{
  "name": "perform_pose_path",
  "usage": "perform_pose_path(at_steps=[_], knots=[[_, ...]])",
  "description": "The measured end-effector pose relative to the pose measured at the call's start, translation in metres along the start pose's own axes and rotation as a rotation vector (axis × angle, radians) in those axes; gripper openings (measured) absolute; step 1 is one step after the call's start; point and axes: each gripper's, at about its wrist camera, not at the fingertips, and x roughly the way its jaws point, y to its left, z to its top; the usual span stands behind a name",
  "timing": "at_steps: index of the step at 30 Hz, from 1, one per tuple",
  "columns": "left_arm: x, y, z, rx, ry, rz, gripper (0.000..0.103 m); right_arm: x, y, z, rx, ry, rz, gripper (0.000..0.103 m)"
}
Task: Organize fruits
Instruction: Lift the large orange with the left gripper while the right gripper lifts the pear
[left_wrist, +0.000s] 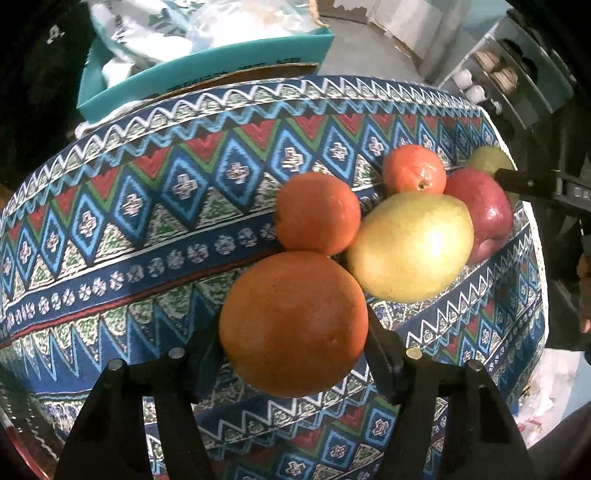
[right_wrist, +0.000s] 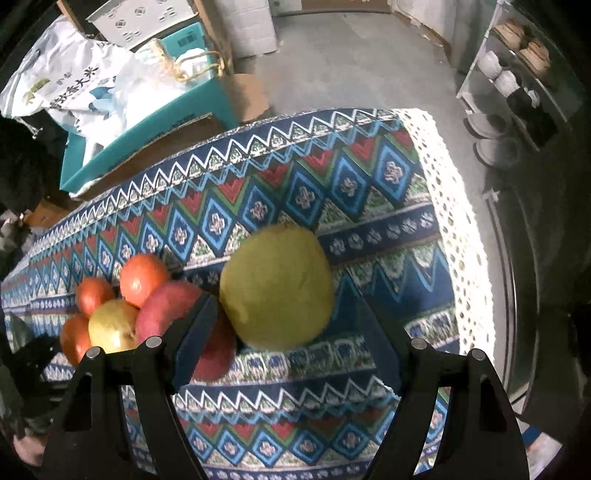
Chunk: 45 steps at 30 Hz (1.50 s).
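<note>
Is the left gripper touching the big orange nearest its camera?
Touching. In the left wrist view both fingers of the left gripper sit flush against the sides of the big orange, with no gap on either side.

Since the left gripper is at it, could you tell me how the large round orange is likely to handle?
The large round orange looks firm, so the left gripper probably won't dent it. Its round shape may roll on the flat patterned tablecloth if released. Its dimpled skin should resist slipping.

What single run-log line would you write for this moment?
left hand-held gripper: shut on large orange | right hand-held gripper: around green fruit, grip unclear | other fruit: clustered on patterned cloth
</note>
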Motion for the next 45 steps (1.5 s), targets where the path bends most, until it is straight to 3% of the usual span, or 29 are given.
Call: perform_pose_path(at_steps=[10,12,14,20,26,32,45], knots=[[-0.023,0.039,0.006,-0.065,-0.056,-0.011,0.069,0.029,-0.002,0.009,0.050,0.026,-0.014,0.078],[-0.026,0.041,0.008,-0.069,-0.063,-0.007,0.069,0.033,-0.004,0.008,0.072,0.032,0.004,0.078],[-0.027,0.042,0.009,-0.073,-0.064,-0.012,0.068,0.033,-0.006,0.007,0.092,0.030,0.029,0.071],[-0.029,0.035,0.008,-0.077,-0.070,-0.019,0.068,0.028,-0.002,0.000,0.073,0.007,0.011,0.070],[-0.041,0.030,0.002,-0.065,-0.091,-0.014,0.068,0.013,0.008,-0.010,-0.023,-0.051,-0.064,0.070],[-0.054,0.025,-0.002,-0.054,-0.115,-0.003,0.068,-0.009,0.016,-0.018,-0.076,-0.113,-0.080,0.070],[-0.094,0.019,-0.017,-0.010,-0.172,0.024,0.068,-0.061,0.043,-0.042,-0.150,-0.214,-0.042,0.070]])
